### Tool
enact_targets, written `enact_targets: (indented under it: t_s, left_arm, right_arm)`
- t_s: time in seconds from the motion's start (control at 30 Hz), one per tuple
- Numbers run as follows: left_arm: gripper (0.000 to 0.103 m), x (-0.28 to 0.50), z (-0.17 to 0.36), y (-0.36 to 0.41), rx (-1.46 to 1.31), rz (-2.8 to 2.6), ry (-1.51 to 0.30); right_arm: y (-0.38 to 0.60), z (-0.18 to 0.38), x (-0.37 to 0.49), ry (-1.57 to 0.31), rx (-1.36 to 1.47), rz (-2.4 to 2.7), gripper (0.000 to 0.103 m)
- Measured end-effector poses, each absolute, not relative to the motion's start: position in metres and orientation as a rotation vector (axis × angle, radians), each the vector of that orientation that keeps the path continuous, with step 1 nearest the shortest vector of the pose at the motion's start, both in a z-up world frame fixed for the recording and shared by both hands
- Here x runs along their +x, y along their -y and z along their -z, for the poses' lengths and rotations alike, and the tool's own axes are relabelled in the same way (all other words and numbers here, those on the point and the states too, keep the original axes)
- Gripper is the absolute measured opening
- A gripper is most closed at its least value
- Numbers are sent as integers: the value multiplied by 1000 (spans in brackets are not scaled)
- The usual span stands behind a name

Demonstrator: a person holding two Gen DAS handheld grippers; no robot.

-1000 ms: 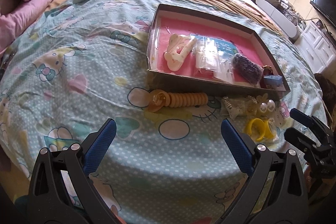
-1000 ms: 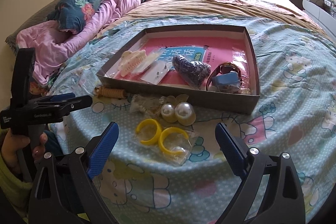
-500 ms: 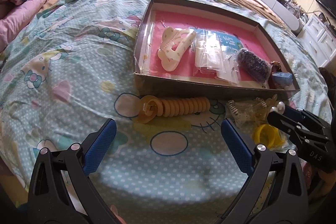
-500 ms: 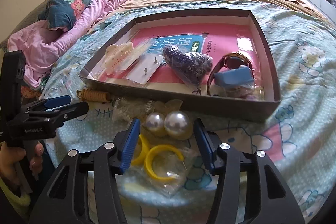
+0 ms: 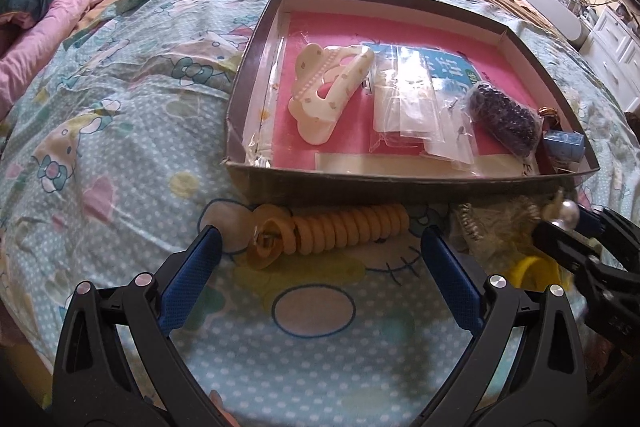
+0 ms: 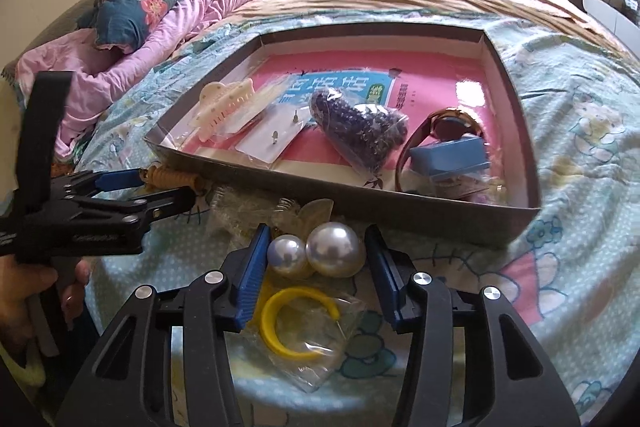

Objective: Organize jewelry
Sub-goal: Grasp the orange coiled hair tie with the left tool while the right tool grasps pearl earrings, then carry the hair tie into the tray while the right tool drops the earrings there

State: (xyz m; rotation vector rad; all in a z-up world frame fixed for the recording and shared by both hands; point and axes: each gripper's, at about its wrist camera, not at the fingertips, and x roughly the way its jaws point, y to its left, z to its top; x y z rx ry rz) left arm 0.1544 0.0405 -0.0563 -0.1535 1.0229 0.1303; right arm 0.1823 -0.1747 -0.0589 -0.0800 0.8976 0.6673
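Both views are shot steeply down and close over the bedspread (image 5: 120, 155). The same box (image 5: 400, 183) is seen from left and right, so it's shared.

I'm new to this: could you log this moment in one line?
right gripper: closing around pearl earrings | left gripper: open by coil hair tie

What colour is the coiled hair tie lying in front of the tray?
The coiled hair tie is orange-yellow, with a rose-shaped end. It shows best in the left wrist view.
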Motion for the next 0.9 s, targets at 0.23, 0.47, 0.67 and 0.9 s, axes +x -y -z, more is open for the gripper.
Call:
enact_targets:
  t_s: [0.23,0.47,0.67,0.9]
  left_arm:
    - [68,163,60,-28,-102,-136,-1023]
    - [64,157,57,-24,-106,-89,-1008]
    - [64,144,49,-19,-126,-44,-981]
    - [64,126,30,-18,-151,-26,-921]
  right_arm:
    - [196,46,174,-869,-43,-656,47]
    - [216,40,171,-866,-37,-612,47]
    - [234,38,168,-867,-21,-584,47]
    - [245,23,161,-833,-16,-577,47]
